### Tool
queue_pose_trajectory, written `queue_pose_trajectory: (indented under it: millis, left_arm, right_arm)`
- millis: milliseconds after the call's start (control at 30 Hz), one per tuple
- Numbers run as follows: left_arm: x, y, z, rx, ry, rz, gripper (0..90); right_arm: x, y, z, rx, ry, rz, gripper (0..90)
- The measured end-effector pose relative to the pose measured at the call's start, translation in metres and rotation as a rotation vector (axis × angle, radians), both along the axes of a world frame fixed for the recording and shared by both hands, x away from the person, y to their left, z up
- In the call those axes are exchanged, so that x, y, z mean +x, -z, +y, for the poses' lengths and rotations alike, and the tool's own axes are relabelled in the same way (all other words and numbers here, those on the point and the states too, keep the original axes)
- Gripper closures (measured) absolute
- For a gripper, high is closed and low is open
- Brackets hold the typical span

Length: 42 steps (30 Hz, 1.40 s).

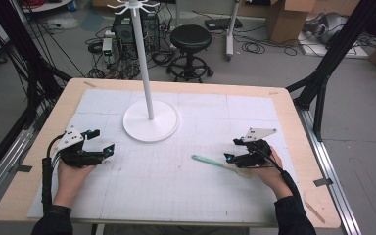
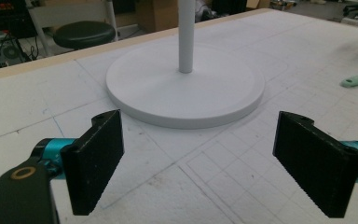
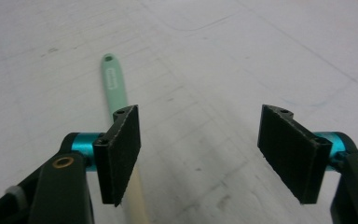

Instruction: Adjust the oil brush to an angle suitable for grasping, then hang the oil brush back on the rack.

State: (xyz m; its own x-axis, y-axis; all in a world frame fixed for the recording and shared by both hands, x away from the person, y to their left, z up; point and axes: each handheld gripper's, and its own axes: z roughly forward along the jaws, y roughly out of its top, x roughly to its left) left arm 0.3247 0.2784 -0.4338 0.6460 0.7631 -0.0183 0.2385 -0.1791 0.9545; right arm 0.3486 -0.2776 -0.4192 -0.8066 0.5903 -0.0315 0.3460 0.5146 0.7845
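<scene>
Right gripper (image 3: 198,154), jaws spread wide, hovers beside a slim mint-handled utensil (image 3: 113,88) that looks light, rigid, best pinched mid-handle; left gripper (image 2: 200,163) gapes empty

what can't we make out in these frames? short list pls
- Utensil: in the high view its working end is hidden under the right gripper and hand; in the right gripper view it runs behind a jaw and off the bottom edge.
- Print on its green handle: too small to read.
- Stand: the high view's top edge crops its hooks; the left gripper view cuts the pole.
</scene>
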Motion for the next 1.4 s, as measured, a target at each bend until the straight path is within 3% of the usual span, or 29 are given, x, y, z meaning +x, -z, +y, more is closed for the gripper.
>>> queue_pose_trajectory:
  millis: [67,333,667,933,1167,1400]
  left_arm:
    - [0.002,0.002,0.001,-0.004,0.001,0.0,16.7]
    - [0.001,0.001,0.002,0.004,-0.002,0.0,16.7]
    - [0.0,-0.001,0.002,0.001,0.002,-0.009,16.7]
    - [0.001,0.0,0.002,-0.002,0.008,-0.004,16.7]
    - [0.0,-0.001,0.001,0.004,0.005,-0.005,16.8]
    - [-0.002,-0.002,0.001,0.012,0.009,-0.002,16.8]
  right_arm:
    - [-0.001,-0.001,-0.009,0.045,0.032,-0.009,25.5]
    - [0.0,0.0,-0.016,0.061,0.122,-0.048,18.0]
    - [-0.003,-0.002,-0.016,0.076,0.115,-0.052,16.3]
    - [-0.003,-0.001,-0.015,0.087,0.081,-0.039,16.3]
    - [-0.005,0.002,-0.005,0.025,-0.014,-0.025,20.0]
    - [-0.004,0.005,0.002,-0.004,-0.083,0.009,25.8]
